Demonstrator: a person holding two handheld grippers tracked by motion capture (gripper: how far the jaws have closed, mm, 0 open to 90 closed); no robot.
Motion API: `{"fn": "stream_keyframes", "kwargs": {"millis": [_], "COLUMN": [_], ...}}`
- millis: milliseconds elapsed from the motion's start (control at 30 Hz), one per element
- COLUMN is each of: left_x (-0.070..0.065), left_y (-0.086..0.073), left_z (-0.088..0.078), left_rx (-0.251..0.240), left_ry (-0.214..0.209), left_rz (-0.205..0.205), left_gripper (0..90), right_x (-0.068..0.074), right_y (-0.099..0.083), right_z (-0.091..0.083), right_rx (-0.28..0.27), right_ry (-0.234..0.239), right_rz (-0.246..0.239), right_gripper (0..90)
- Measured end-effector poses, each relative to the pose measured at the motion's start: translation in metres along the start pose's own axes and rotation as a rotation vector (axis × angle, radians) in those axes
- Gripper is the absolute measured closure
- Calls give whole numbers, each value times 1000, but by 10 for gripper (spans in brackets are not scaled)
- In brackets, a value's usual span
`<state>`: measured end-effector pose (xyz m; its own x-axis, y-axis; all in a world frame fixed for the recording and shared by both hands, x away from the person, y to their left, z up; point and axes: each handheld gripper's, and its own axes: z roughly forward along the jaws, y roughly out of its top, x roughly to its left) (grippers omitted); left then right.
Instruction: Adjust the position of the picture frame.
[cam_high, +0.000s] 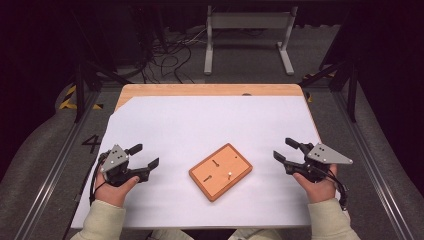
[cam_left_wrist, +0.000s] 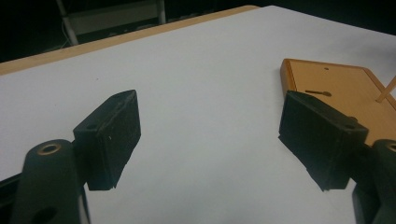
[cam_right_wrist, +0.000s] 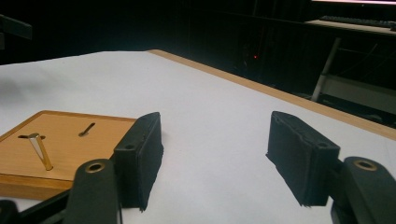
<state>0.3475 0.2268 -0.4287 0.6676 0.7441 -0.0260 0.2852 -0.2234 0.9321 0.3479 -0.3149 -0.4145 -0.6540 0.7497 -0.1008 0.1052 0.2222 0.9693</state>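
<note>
**Inspector:** Black jaws fill the foreground of both gripper views. Left tongs (cam_high: 146, 156) stand spread wide with bare white sheet between them; right tongs (cam_high: 286, 149) likewise, nothing held. Both rest low at the near edge of the bench (cam_high: 210, 90), one on either side of the work.

**Assistant:** And the work itself?

**Inspector:** Wooden board (cam_high: 220, 171), lying flat and skewed on the white sheet (cam_high: 200, 120), midway between the two tongs and apart from both. In the right gripper view its corner sits just beside the left-hand jaw, though I cannot tell whether they touch.

**Assistant:** Anything in it?

**Inspector:** It serves as a holder. A slim brass-coloured pin (cam_right_wrist: 41, 151) stands tilted in one slot; a second slot (cam_right_wrist: 87, 129) looks empty, dark along its length. The high view shows a pale-tipped peg (cam_high: 228, 175) near the middle and a small hole towards the far corner. What that peg is, I cannot make out.

**Assistant:** Handling?

**Inspector:** My judgement: the board is rigid, light, smooth-faced with a raised darker rim. Take it across two opposite edges, where the jaws meet square wood. The pin is thin and stiff, probably slippery metal and loosely seated; pinch it at mid-shaft and draw along its own lean, or it may bind or flick out. Steadying the board with the other tongs seems prudent, as it could slide on paper.
</note>
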Motion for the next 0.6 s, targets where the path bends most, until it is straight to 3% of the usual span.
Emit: {"fn": "stream_keyframes", "kwargs": {"millis": [233,500,600], "left_x": [-9,-30,-35], "left_y": [6,17,19], "left_z": [3,10,11], "left_rx": [13,28,35], "left_ry": [-42,-151,-169], "left_rz": [21,58,72], "left_gripper": [270,374,412], "right_x": [-1,-2,-2], "right_y": [0,1,1], "right_z": [-3,-6,-8], "right_rx": [9,6,5], "right_ry": [-6,-8,-9], "right_rz": [5,14,22], "right_gripper": [398,419,420]}}
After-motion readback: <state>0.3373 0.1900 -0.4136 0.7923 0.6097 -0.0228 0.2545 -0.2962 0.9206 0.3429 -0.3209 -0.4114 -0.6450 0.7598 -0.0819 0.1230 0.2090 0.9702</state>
